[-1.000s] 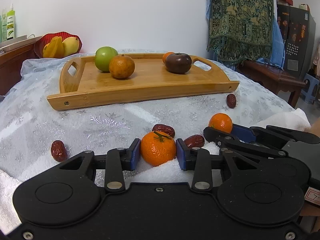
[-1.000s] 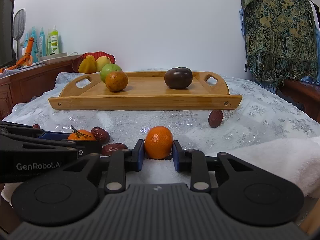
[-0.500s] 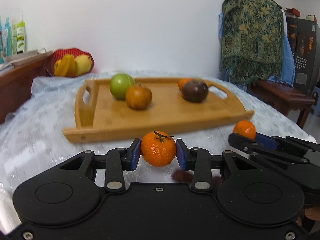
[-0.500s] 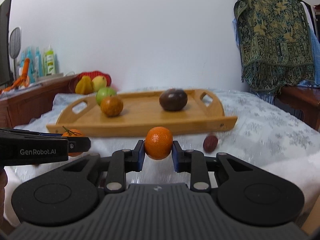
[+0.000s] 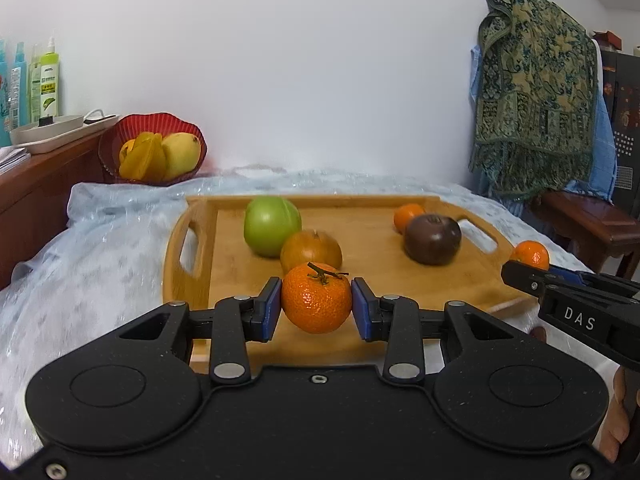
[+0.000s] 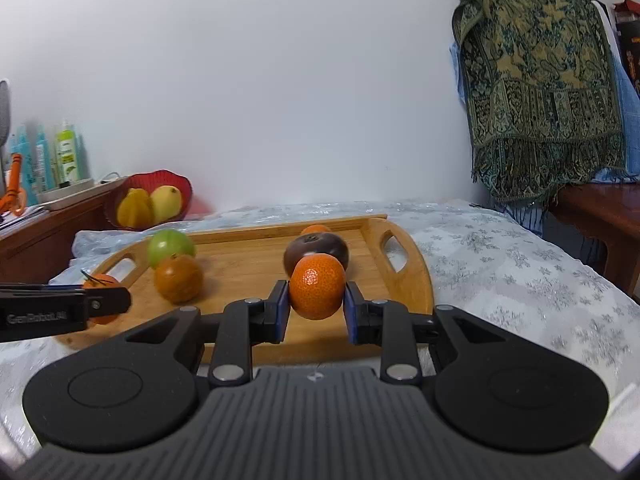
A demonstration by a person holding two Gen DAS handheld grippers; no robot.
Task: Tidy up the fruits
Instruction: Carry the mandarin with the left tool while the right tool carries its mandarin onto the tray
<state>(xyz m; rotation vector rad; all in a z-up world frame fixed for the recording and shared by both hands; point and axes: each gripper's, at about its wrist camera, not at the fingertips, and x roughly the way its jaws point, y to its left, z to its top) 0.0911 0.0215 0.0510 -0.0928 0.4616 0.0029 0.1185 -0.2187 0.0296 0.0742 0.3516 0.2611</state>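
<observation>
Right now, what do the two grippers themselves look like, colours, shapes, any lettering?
Both are matte black plastic with two round discs on the body, silver rivets, and blue pads inside the fingers. The left gripper has a smooth body and reads GenRobot.AI along its side; the right gripper has a ribbed grey body and white DAS lettering. A bit of bare skin shows behind it; no cables visible.

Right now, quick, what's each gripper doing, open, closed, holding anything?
Left gripper: closed on the stemmed mandarin, above the wooden tray.
Right gripper: closed on the stemless mandarin, also above the tray.

Small orange (image 6: 316, 229) mostly behind dark fruit (image 6: 320, 249); bottles (image 6: 48, 160) blurred.
</observation>
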